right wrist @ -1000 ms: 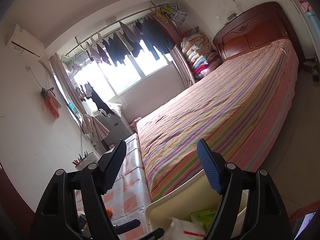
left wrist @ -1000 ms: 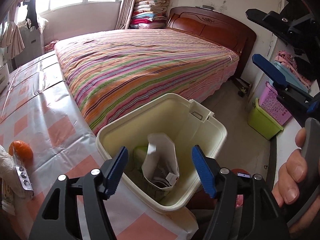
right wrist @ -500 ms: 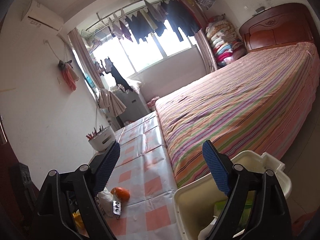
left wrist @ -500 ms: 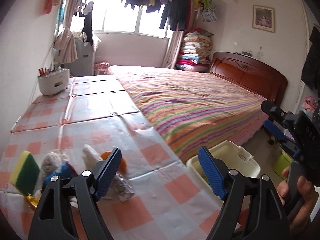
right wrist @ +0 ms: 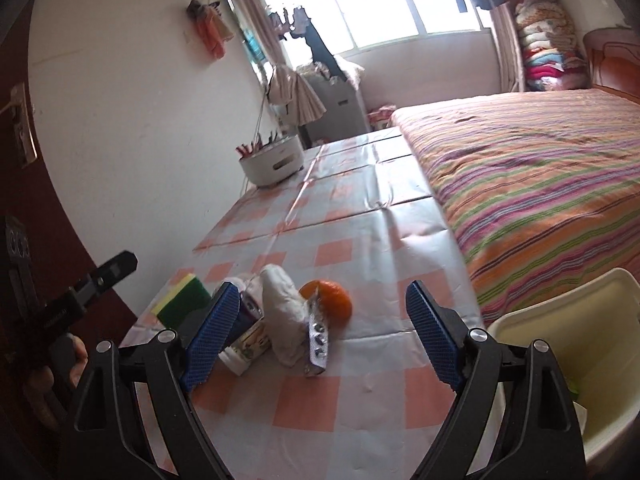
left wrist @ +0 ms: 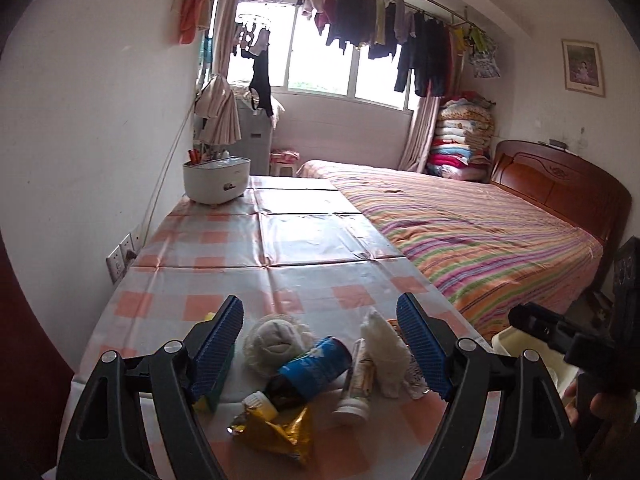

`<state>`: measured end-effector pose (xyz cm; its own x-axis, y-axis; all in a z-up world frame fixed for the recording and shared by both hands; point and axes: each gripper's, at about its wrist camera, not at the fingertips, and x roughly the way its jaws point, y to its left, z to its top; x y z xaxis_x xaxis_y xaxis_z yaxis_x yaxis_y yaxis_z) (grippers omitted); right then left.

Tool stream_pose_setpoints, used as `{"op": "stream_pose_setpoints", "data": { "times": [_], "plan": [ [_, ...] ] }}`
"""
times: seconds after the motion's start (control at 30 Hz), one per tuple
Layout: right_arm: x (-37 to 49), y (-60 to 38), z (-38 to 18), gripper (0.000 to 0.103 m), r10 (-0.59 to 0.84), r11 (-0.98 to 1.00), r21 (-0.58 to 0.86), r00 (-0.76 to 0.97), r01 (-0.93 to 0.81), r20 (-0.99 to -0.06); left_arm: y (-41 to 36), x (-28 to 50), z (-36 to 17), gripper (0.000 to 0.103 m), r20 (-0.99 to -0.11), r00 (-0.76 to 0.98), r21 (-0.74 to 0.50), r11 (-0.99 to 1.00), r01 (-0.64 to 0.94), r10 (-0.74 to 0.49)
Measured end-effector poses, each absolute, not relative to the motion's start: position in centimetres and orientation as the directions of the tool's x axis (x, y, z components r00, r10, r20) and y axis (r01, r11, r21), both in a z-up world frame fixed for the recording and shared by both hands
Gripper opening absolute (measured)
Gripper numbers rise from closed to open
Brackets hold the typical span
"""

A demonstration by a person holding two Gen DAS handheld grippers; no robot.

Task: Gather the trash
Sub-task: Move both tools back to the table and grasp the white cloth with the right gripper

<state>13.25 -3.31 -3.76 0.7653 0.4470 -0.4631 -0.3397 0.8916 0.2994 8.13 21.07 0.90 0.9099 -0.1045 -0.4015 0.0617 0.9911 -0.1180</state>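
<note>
A heap of trash lies on the checked tablecloth [left wrist: 304,240]: a white fluffy ball [left wrist: 276,344], a blue-labelled dark bottle [left wrist: 310,372], a gold wrapper [left wrist: 280,432], a white tube [left wrist: 358,384] and a crumpled tissue [left wrist: 384,354]. My left gripper [left wrist: 320,346] hovers open just before this heap, its pads touching nothing. My right gripper [right wrist: 324,340] is open too, in front of the tissue [right wrist: 284,312], a blister pack [right wrist: 318,330] and an orange [right wrist: 330,298]. The cream bin [right wrist: 560,344] stands at the table's right edge.
A yellow-green sponge [right wrist: 182,300] lies left of the heap. A white holder with pens [left wrist: 216,180] stands far back on the table. The striped bed [left wrist: 472,232] runs along the right side. A wall bounds the table on the left.
Both views have swung left, away from the bin and onto the heap on the table. Both pairs of jaws stand wider than a second ago.
</note>
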Motion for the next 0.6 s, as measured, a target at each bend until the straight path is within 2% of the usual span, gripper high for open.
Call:
{"op": "stream_pose_setpoints", "data": {
  "times": [0.13, 0.2, 0.33, 0.6],
  "plan": [
    [14.5, 0.8, -4.2, 0.082, 0.474, 0.880, 0.238, 0.714, -0.412, -0.516, 23.6, 8.1, 0.2, 0.077, -0.436, 0.896, -0.164, 0.986, 0.018, -0.089],
    [15.3, 2.5, -4.7, 0.077, 0.475, 0.876, 0.213, 0.692, -0.434, -0.544, 24.7, 8.0, -0.1, 0.077, -0.450, 0.889, -0.190, 0.982, -0.001, -0.086],
    [17.2, 5.0, -5.9, 0.057, 0.472, 0.868, 0.190, 0.643, -0.459, -0.603, 26.4, 7.6, -0.4, 0.077, -0.459, 0.885, -0.231, 0.973, -0.031, -0.080],
    [20.2, 6.2, -7.6, 0.057, 0.413, 0.899, 0.186, 0.630, -0.396, -0.658, 29.3, 7.4, -1.6, 0.077, -0.499, 0.866, -0.255, 0.962, -0.097, -0.045]
  ]
}}
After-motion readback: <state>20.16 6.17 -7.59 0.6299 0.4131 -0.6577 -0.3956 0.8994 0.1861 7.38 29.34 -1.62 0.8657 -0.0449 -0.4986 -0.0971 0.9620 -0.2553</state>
